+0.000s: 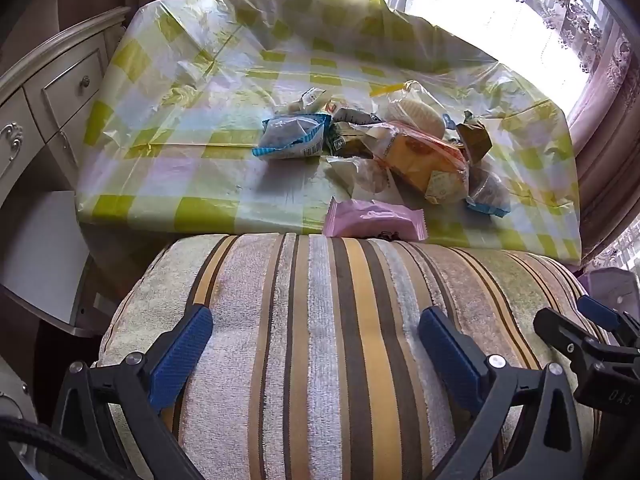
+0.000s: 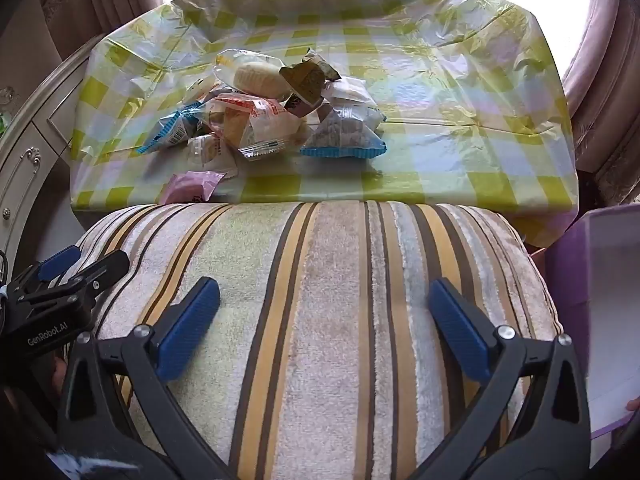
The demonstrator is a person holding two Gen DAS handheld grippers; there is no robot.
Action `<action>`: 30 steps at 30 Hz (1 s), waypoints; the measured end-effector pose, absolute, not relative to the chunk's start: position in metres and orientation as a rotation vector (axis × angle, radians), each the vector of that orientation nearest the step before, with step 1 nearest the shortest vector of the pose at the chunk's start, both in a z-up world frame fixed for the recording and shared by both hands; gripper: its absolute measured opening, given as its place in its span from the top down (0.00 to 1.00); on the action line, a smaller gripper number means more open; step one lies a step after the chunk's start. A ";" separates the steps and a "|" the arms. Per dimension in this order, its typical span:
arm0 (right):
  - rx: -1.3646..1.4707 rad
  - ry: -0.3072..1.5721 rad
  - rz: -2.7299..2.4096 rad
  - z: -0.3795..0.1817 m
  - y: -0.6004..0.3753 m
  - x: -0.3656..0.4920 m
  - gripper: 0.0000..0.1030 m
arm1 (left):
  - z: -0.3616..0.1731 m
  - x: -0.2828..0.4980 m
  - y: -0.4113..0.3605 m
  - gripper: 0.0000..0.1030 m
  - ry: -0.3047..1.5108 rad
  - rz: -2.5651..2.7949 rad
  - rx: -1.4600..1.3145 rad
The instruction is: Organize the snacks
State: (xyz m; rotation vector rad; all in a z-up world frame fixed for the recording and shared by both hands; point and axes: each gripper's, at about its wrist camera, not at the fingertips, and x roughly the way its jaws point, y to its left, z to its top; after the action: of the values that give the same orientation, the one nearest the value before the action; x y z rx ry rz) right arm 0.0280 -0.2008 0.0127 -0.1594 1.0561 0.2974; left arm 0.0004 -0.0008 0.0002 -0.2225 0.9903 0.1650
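Observation:
A heap of wrapped snacks (image 1: 384,144) lies on a table with a green checked plastic cloth (image 1: 168,184); it also shows in the right wrist view (image 2: 260,120). A pink packet (image 1: 372,222) lies at the table's near edge, also in the right wrist view (image 2: 192,188). A blue-edged packet (image 1: 292,138) sits at the heap's left, another (image 2: 346,136) at its right. My left gripper (image 1: 316,344) is open and empty above a striped cushion. My right gripper (image 2: 324,320) is open and empty above the same cushion (image 2: 320,280).
The striped cushion (image 1: 320,320) lies between the grippers and the table. A purple box (image 2: 604,312) stands at the right. A cream dresser with drawers (image 1: 48,104) is at the left. Curtains and a bright window are behind the table.

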 end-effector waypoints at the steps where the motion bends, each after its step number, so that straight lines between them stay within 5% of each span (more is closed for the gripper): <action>1: -0.161 1.055 0.297 0.013 -0.201 0.028 0.00 | 0.000 0.000 -0.001 0.00 0.988 0.164 -0.228; 30: -0.161 1.055 0.295 0.013 -0.201 0.028 0.00 | -0.002 0.001 0.003 0.00 0.973 0.142 -0.274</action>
State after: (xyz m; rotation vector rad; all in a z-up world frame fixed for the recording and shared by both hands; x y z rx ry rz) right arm 0.0283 -0.2009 0.0126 -0.1613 1.0547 0.2946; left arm 0.0012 0.0028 -0.0020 -0.2744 0.9733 0.1425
